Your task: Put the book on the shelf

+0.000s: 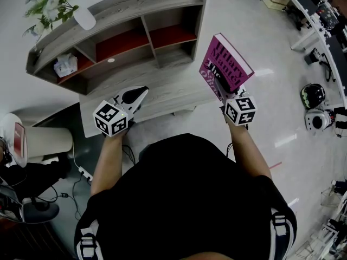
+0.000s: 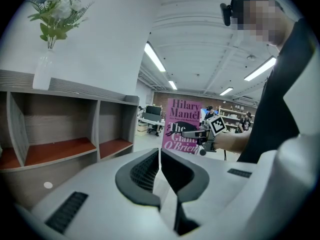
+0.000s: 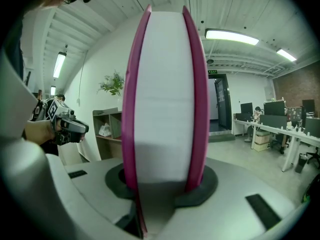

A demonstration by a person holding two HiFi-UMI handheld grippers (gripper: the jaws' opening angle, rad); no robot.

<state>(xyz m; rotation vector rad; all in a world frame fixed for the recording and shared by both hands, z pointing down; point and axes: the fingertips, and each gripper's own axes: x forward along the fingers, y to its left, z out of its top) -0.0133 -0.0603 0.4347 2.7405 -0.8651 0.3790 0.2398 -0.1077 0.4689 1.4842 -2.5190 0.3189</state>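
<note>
A magenta paperback book [image 1: 226, 65] stands upright in my right gripper [image 1: 223, 90], held in the air to the right of the grey wooden shelf [image 1: 130, 23]. In the right gripper view its white page edge [image 3: 165, 94] fills the middle, clamped between the jaws. My left gripper [image 1: 135, 96] hovers shut and empty over the desk top [image 1: 168, 91] in front of the shelf. In the left gripper view the book's cover [image 2: 182, 125] shows to the right of the shelf's red-floored compartments [image 2: 60, 149].
A vase of flowers [image 1: 51, 4] stands on the shelf top. A white packet [image 1: 66, 65] lies in the left lower compartment. A white round bin [image 1: 38, 140] sits at the left on the floor. Helmets [image 1: 313, 95] lie on the floor at the right.
</note>
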